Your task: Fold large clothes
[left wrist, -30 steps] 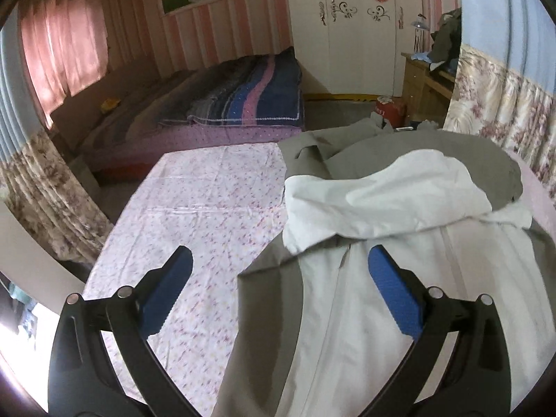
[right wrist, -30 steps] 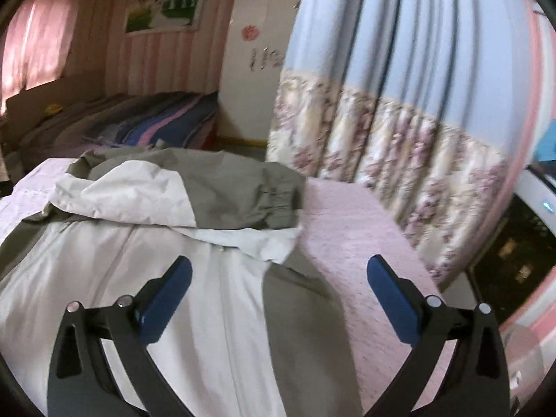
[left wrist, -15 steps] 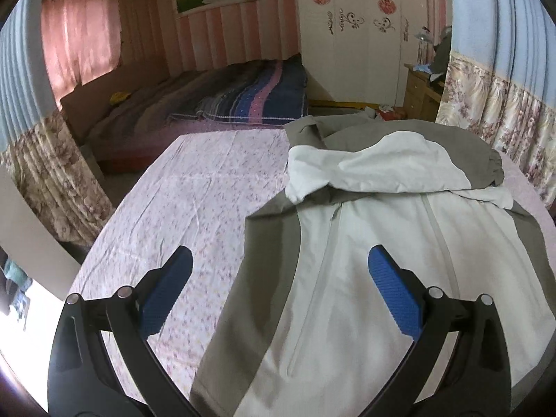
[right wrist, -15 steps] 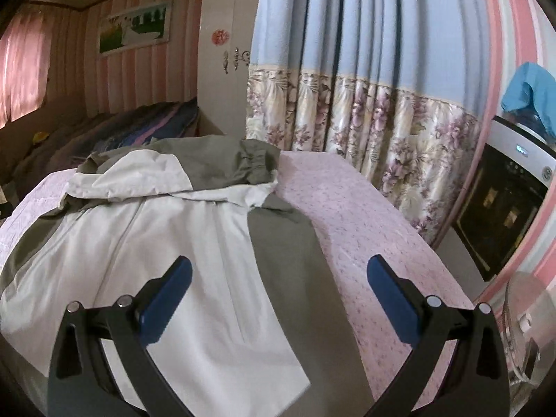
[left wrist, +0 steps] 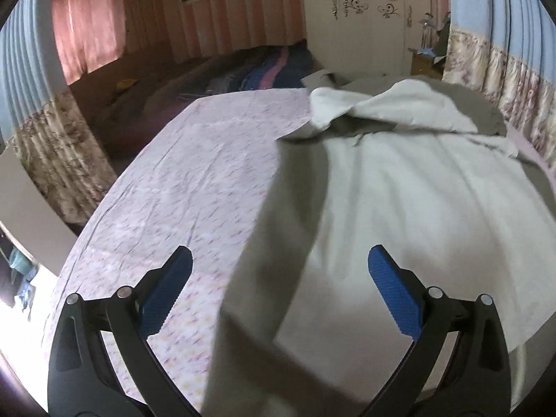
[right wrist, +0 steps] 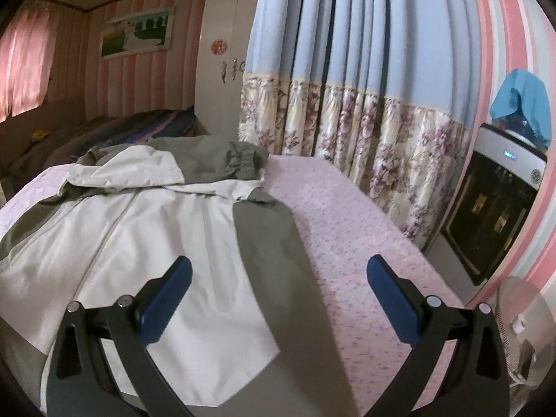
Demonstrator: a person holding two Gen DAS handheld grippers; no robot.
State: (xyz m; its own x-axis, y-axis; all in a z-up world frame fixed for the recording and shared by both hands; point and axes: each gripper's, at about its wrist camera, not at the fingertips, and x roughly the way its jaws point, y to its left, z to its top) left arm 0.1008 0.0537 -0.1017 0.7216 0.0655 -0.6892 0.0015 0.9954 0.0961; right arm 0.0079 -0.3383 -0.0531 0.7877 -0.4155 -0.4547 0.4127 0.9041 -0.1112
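Observation:
A large jacket [left wrist: 399, 201], pale grey-white with olive side panels, lies flat on a pink flowered sheet [left wrist: 194, 187]. Its hood and olive upper part are bunched at the far end [right wrist: 208, 163]. My left gripper [left wrist: 278, 288] is open above the jacket's left olive edge, holding nothing. In the right wrist view the same jacket [right wrist: 156, 236] spreads out, and my right gripper [right wrist: 278, 292] is open over its right olive panel [right wrist: 274, 243], nothing between the blue pads [right wrist: 166, 295].
The sheet-covered surface [right wrist: 347, 229] has bare room right of the jacket. A blue and flowered curtain [right wrist: 365, 104] hangs along the right side. A dark appliance [right wrist: 493, 208] and a fan [right wrist: 521, 326] stand right. A dark bed [left wrist: 215, 80] and a white wardrobe [left wrist: 361, 17] lie beyond.
Both grippers have pulled back toward the near end of the jacket, so more of its body and lower part is in view. Both stayed open and empty.

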